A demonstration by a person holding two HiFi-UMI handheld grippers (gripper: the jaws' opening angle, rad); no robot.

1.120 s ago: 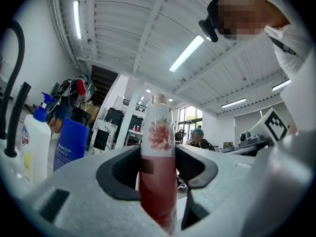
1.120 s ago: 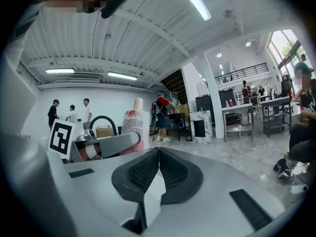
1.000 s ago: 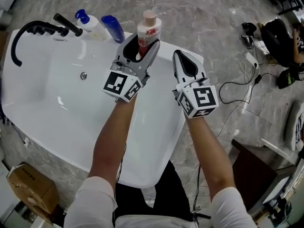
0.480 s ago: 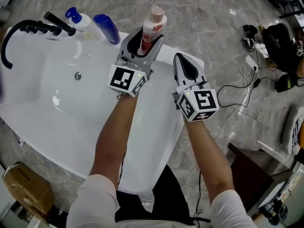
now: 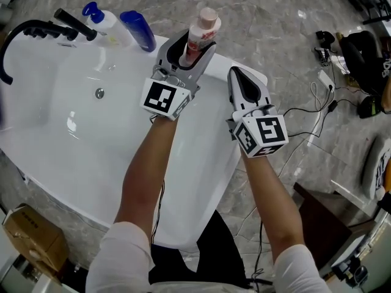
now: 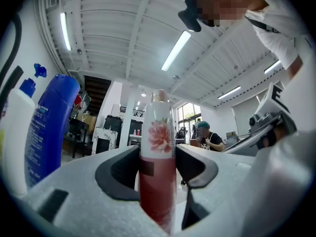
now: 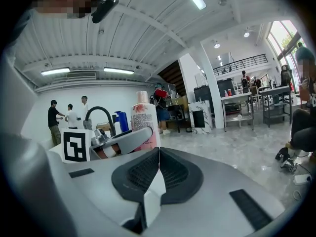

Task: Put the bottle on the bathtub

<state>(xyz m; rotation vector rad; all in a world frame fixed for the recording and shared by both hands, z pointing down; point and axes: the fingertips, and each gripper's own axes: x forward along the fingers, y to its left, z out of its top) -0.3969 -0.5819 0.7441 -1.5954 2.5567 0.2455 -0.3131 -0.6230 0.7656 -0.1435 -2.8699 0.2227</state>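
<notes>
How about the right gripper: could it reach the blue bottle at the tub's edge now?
Probably not directly. The left gripper, clamped on the flowered bottle, stands between the shut, empty right gripper and the blue bottle; it would have to go round them.

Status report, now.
Left gripper shut on bottle, upright over bathtub rim. Right gripper shut, empty. Blue bottle and pump bottle stand beside, apart from it.
</notes>
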